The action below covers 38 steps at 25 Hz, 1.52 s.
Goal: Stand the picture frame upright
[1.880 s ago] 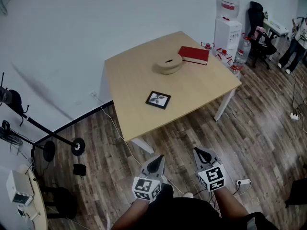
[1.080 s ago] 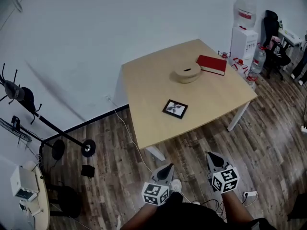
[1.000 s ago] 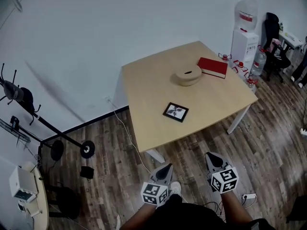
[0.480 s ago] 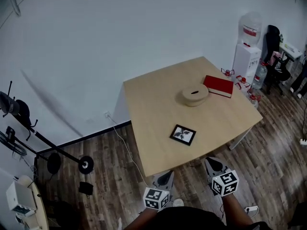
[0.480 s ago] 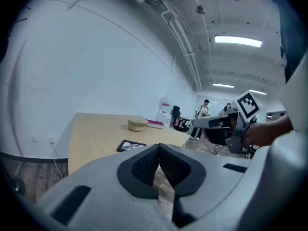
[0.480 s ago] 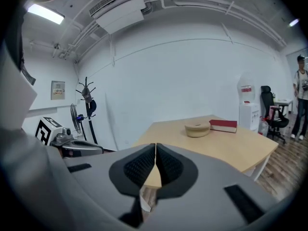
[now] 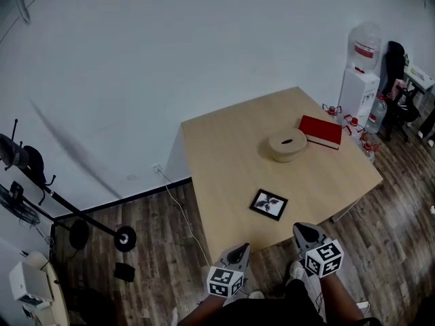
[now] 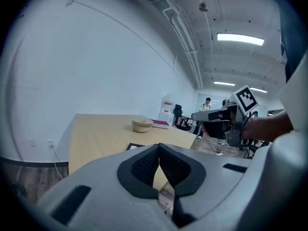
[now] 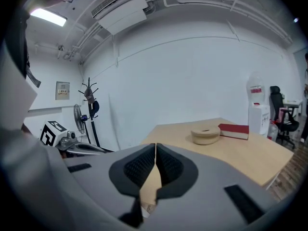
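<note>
The picture frame (image 7: 269,204) lies flat on the light wooden table (image 7: 224,155), picture side up, near the front edge. Farther back sits a round beige container (image 7: 287,145) with a slot in its top. A red book (image 7: 321,131) lies just beside it, toward the right corner. The left gripper (image 7: 238,252) and the right gripper (image 7: 304,229) are held at the table's front edge, noses pointing toward the table, both apart from the frame. A water dispenser (image 7: 360,80) stands beyond the table's right corner. A black stand with a round base (image 7: 125,238) rests on the dark plank floor (image 7: 156,223) at left.
</note>
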Tool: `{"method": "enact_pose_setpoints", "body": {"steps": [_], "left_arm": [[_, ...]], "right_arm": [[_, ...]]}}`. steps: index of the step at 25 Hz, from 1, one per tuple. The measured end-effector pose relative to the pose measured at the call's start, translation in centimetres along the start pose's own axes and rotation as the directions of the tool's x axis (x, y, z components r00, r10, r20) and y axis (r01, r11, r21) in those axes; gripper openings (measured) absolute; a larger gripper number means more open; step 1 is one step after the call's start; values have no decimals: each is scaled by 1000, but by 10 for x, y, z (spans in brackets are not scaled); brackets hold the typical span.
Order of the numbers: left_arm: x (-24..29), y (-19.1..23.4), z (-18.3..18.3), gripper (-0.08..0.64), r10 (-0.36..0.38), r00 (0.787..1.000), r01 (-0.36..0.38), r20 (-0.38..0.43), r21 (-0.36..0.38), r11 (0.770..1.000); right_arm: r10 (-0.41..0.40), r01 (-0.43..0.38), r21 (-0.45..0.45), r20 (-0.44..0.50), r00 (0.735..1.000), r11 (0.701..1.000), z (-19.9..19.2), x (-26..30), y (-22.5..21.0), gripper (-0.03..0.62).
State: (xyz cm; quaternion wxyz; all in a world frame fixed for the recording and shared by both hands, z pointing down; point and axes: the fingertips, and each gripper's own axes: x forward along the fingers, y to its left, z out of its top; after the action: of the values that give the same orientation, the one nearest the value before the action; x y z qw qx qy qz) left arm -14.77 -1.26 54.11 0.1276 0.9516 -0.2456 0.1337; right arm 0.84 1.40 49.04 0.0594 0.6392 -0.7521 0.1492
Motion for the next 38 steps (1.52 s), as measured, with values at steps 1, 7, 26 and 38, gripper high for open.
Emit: {"method": "enact_pose_setpoints", "body": {"steps": [1,7,26,38], "left_arm": [[5,3,2,5,5,1000,-5,-1,0,1000],[40,13,10,5,57,998,-57,-16,-8,998],[125,32,56,5,300,953,-302,-41,-69,951],[126,48,36,5,463,884,-468,-69,-155,870]], "right_arm": [[8,-8,-7,-6,1000,1000,1,6,-3,11],[90,-90,-39,-8,996,995,10,36,-28,11],[182,-184,-45,-54,982,982,35,110,-177,12],[366,-400,-60,-298,881,914,-16,154,-172,96]]}}
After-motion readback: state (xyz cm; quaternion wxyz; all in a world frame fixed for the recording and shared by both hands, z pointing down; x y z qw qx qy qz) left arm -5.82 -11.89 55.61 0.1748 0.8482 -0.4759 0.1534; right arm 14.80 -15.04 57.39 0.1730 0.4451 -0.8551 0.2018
